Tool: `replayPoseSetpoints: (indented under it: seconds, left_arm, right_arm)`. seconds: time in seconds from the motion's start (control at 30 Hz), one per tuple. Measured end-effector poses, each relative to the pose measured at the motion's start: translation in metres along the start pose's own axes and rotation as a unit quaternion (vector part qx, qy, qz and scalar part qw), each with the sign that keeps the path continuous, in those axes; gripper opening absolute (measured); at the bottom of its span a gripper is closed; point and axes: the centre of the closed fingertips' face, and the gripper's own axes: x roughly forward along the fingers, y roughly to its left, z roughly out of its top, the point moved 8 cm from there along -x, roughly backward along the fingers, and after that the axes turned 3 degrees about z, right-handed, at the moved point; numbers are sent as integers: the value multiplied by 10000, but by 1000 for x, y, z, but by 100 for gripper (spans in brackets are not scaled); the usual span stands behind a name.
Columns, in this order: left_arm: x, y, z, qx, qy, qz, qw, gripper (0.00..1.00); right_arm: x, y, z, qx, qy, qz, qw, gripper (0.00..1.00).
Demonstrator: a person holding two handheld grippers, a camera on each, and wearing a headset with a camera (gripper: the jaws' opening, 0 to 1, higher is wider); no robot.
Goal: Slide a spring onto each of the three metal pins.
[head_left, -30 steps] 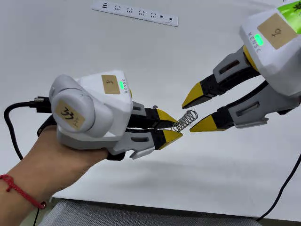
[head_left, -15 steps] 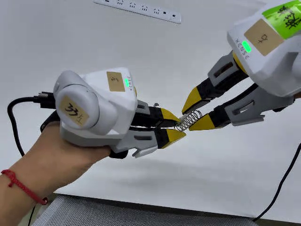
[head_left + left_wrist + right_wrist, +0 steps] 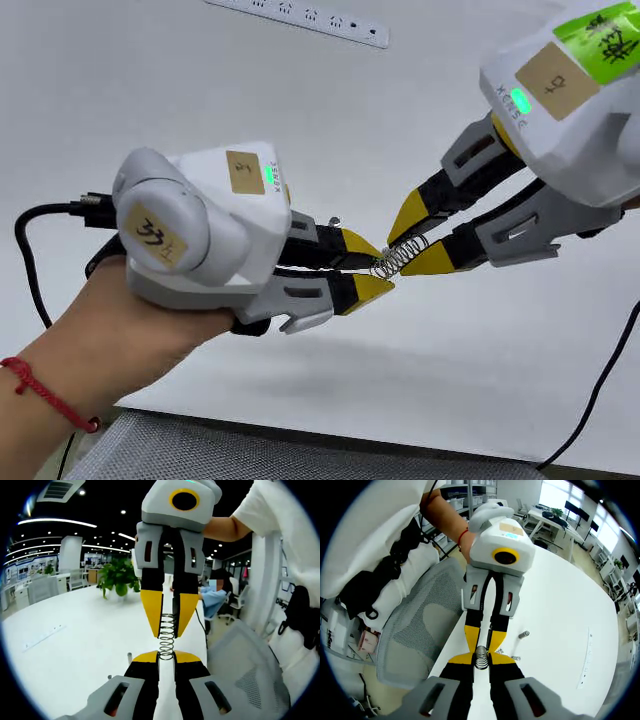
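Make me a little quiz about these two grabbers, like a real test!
1. What sits between the left gripper and the right gripper? A) a screw B) a spring C) a coin
2. True or false: the spring lies flat on the table.
3. Fill in: the wrist band by the hand holding the left gripper is ____.
Key: 1 B. 2 False, the grippers hold it up off the table. 3 red.
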Motion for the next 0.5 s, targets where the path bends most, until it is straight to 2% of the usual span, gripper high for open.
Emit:
replayPoseSetpoints:
  seconds: [0.3,0.5]
  left_arm:
    - [-1,0,-2,-31,36,32,10000,12]
    - [-9,2,-9,-107,106,197,9997,18]
  right_arm:
    - [4,2,9,70,20,-35,10000,12]
    - [-2,-1,10,200,-39,-139,9997,12]
